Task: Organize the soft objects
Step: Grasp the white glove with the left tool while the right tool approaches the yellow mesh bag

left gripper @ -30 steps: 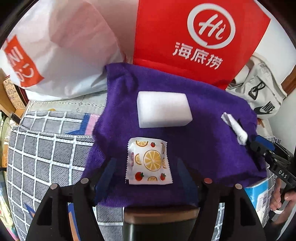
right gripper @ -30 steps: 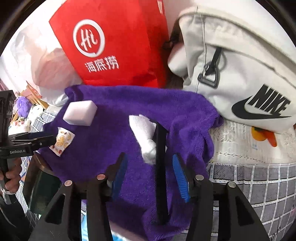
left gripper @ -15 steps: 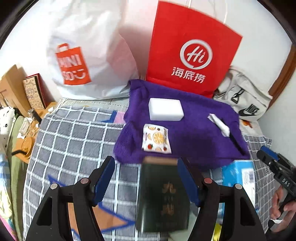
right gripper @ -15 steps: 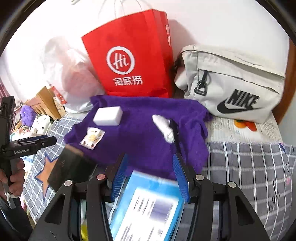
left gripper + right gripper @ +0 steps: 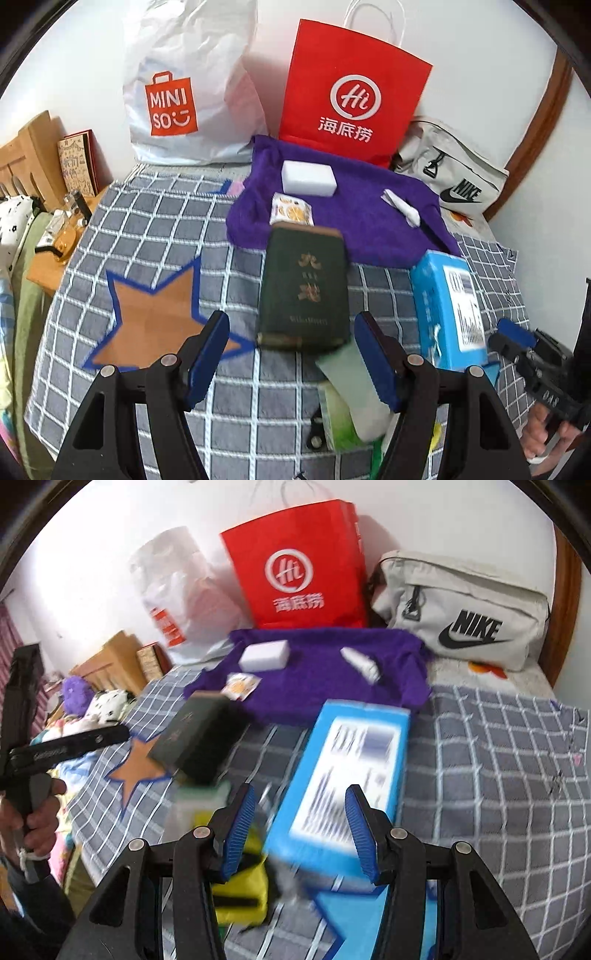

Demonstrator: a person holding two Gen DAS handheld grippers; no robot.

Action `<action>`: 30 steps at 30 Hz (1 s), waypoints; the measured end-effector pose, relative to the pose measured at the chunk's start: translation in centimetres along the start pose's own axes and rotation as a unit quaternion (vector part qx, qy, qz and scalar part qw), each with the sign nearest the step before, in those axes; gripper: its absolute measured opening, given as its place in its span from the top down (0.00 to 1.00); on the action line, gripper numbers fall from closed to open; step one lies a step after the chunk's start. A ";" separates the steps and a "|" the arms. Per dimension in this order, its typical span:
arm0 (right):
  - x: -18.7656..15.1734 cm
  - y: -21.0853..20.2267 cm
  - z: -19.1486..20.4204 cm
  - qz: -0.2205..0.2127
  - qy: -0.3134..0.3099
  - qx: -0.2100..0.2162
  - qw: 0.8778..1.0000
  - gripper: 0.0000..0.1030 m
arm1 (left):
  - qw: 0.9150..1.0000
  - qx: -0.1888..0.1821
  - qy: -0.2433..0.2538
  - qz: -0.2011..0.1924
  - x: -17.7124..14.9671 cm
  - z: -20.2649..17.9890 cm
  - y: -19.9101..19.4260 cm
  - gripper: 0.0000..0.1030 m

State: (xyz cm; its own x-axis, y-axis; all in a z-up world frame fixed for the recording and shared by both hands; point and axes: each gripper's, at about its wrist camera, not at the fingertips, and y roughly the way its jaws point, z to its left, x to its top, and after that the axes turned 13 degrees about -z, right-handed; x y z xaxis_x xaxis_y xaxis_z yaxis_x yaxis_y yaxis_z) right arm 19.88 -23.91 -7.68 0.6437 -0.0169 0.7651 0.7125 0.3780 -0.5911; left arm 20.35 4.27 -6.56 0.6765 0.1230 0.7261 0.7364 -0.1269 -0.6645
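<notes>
Purple towel [image 5: 369, 221] lies spread on the checked bedcover [image 5: 147, 229], just in front of the red paper bag [image 5: 351, 92]. It is soft, limp and light, so it will sag and drag if lifted by one edge; better to pinch a corner or bunch a fold, likely one corner per gripper.

On the towel: a white sponge block [image 5: 308, 179] at the end nearest the red bag, squashy and light, best taken across its short sides. A small orange-print packet [image 5: 292, 209] sits at the towel's front edge, flat, crinkly and slippery, so pick it by an edge. A rolled white tissue [image 5: 402, 206] lies on the towel's far side from the packet, very light, crushes easily.

Off the towel, just in front: a dark green book [image 5: 304, 288], touching the packet's edge or overlapping it, and a blue box [image 5: 448, 306]. Both are stiff, not soft goods.

Left gripper [image 5: 291, 350] is held open over the book's near end, nothing between the jaws. Right gripper [image 5: 301, 823] is open above the blue box, gripping nothing.
</notes>
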 end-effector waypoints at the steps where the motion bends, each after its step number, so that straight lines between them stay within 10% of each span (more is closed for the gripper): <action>1: -0.6 -0.3 0.3 0.003 -0.002 0.005 1.000 0.51 | 1.000 0.001 0.002 -0.003 -0.6 -0.1 -0.3 0.33; 19: -9.2 0.9 7.3 0.048 -0.110 0.040 0.992 0.34 | 0.999 0.002 -0.002 0.033 -6.9 1.5 -1.0 0.33; 26: -10.2 2.1 7.8 0.059 -0.160 0.010 0.985 0.52 | 0.999 -0.007 0.001 0.048 -7.9 1.3 -0.1 0.33; 30: -9.1 -0.3 7.4 0.029 -0.117 0.062 0.991 0.54 | 0.999 -0.015 0.004 0.049 -8.1 0.9 0.0 0.33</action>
State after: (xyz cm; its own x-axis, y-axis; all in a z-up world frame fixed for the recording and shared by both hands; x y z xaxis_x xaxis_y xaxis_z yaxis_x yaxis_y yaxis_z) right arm 11.71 -16.98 -12.61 0.5894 0.2181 0.7779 0.6277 0.4825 -0.6109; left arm 14.82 4.16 -12.60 0.7452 0.0999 0.6593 0.6658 -0.1668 -0.7273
